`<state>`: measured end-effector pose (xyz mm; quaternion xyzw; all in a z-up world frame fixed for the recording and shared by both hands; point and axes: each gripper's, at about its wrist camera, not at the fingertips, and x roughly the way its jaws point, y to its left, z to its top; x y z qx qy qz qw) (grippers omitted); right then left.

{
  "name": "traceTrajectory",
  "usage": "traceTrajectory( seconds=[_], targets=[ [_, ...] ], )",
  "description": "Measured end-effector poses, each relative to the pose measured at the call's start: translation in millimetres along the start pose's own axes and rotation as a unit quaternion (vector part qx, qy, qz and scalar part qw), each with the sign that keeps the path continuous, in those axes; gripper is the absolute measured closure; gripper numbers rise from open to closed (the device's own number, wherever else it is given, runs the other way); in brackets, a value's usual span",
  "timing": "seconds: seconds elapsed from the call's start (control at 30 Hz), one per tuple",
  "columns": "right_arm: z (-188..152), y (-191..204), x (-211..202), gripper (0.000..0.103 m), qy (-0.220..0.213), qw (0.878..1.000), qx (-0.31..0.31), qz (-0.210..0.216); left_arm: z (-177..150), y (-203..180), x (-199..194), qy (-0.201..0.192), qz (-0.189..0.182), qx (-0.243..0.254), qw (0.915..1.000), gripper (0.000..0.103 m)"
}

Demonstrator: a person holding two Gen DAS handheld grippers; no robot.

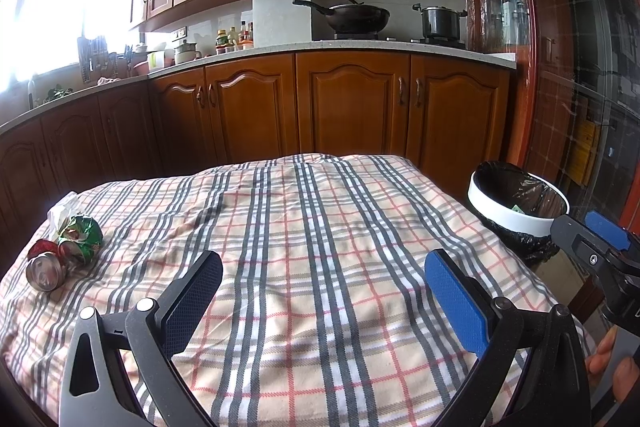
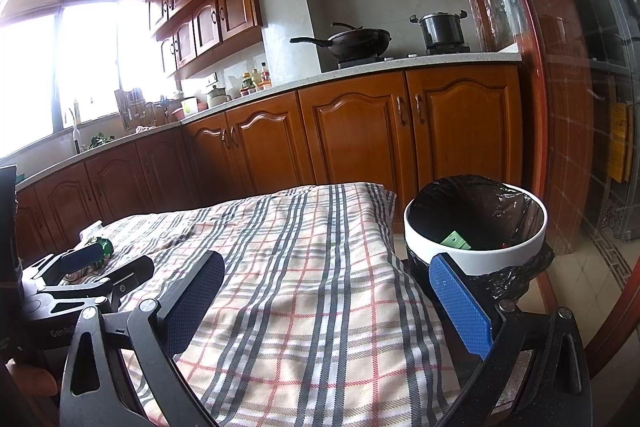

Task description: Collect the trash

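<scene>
A kitchen with brown wooden cabinets (image 1: 352,103), a bright window on the left and a stove with a black wok (image 1: 356,17) and a pot at the back; in front, a table covered by a checked cloth (image 1: 304,227) in grey, red and cream, which serves here as the landmark. At the cloth's far left edge lies the trash still to be gathered: a crushed silver and red can (image 1: 45,267) touching a crumpled green wrapper (image 1: 82,233), with a bit of white paper (image 1: 62,207) just behind them. Over the near middle of the cloth hangs the left gripper (image 1: 324,285), its two padded fingers spread wide with nothing between them. Further right, above the cloth's near right corner, the right gripper (image 2: 326,289) is likewise spread wide and empty. Just off the cloth's right edge stands a white-rimmed trash bin (image 2: 476,263) lined with a black bag (image 2: 516,277); a small green scrap (image 2: 454,239) already lies inside. The likely next move is a reach to the pile at the left edge. Risks from here: the can is round and could roll off the cloth's edge if nudged; the light wrapper could slip from the pads; the loose, wrinkled cloth could be pinched along with the trash and dragged.
</scene>
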<state>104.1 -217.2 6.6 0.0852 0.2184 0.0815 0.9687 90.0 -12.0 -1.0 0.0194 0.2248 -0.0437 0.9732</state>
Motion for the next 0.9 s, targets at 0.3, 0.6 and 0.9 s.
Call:
traceTrajectory(
  seconds=[0.3, 0.6, 0.9],
  targets=[
    [4, 1, 9, 0.000, 0.011, 1.000, 0.002, 0.003, 4, 6, 9, 0.008, -0.004, -0.005, 0.9999, 0.001],
    [5, 1, 18, 0.000, 0.019, 1.000, 0.003, 0.006, 8, 11, 16, 0.015, -0.006, -0.010, 0.9998, 0.001],
    [4, -1, 24, 0.000, 0.030, 0.999, 0.010, 0.010, 8, 14, 21, 0.023, -0.010, -0.015, 0.9996, 0.001]
  ],
)
